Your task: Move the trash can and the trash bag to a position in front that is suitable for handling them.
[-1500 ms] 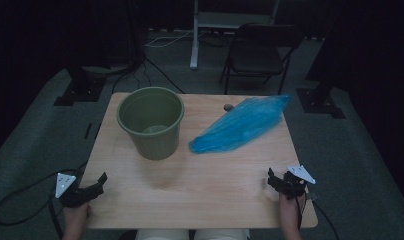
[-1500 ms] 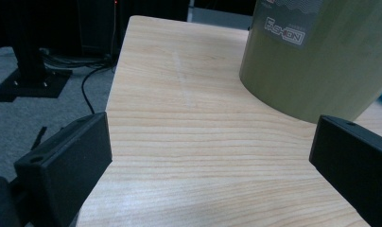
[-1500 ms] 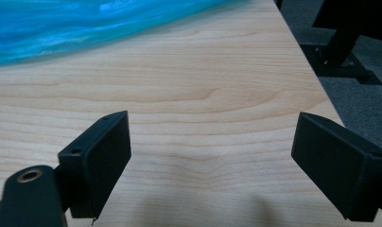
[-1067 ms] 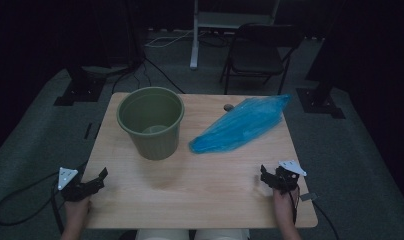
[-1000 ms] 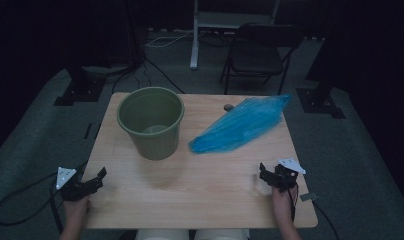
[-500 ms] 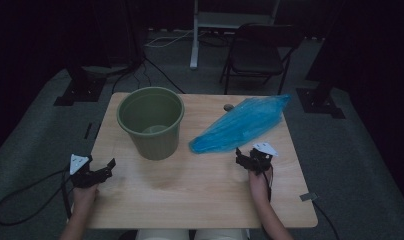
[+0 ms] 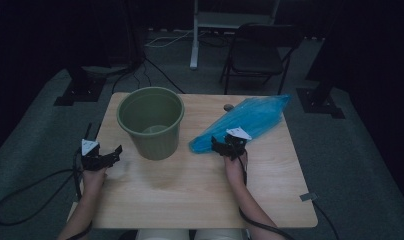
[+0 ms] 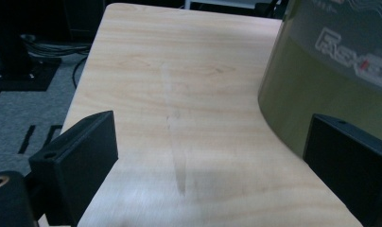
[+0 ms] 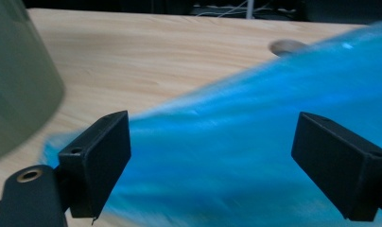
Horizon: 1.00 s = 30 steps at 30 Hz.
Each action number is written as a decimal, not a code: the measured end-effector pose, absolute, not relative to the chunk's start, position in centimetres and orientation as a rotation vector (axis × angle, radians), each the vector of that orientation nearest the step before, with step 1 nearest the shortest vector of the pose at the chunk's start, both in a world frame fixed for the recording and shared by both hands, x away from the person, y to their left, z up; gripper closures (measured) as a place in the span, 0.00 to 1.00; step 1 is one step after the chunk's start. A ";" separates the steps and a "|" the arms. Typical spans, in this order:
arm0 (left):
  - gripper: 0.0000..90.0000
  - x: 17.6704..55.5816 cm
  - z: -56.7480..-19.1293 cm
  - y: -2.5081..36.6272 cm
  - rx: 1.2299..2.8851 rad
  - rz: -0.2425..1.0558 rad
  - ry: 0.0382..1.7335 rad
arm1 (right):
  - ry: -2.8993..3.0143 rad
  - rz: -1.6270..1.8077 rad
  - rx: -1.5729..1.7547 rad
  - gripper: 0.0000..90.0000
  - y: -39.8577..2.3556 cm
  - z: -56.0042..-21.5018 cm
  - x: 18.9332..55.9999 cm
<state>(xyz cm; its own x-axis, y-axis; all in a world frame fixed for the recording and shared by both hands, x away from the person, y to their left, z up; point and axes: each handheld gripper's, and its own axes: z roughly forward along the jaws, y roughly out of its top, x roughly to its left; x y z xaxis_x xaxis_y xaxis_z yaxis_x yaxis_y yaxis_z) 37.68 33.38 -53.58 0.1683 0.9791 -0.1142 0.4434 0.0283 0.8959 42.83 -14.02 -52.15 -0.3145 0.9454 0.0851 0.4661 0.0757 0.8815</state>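
A blue plastic bag (image 7: 245, 121) lies flat and slanted across the right half of the wooden table (image 7: 200, 190). My right gripper (image 7: 225, 146) hovers open at the bag's near left end; in the right gripper view the blue bag (image 9: 255, 142) spreads between and beyond the wide-apart jaws. An olive-green bucket (image 7: 151, 121) stands upright on the left half of the table. My left gripper (image 7: 110, 156) is open near the table's left edge, just left of the bucket; the bucket's wall (image 8: 321, 80) rises beside its right jaw.
A small round knob (image 7: 228, 106) sits on the table behind the bag, also seen as a grey spot (image 9: 286, 46). Beyond the table stand a folding chair (image 7: 255, 55) and stand bases on the carpet. A cable (image 7: 35, 190) trails off the left side.
My right gripper has moved forward and left from the table's right front to the bag's near end. My left gripper has shifted forward and right toward the bucket.
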 end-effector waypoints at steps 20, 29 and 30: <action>0.05 42.2 -52.9 32.9 1.580 0.769 1.428 | 1.912 1.231 1.377 0.13 -5.7 -49.1 49.6; 0.05 43.4 -52.2 32.4 1.590 0.772 1.404 | 1.930 1.248 1.413 0.13 -4.8 -49.2 51.0; 0.05 43.5 -52.2 32.4 1.587 0.767 1.405 | 1.933 1.253 1.415 0.13 -4.7 -49.2 51.0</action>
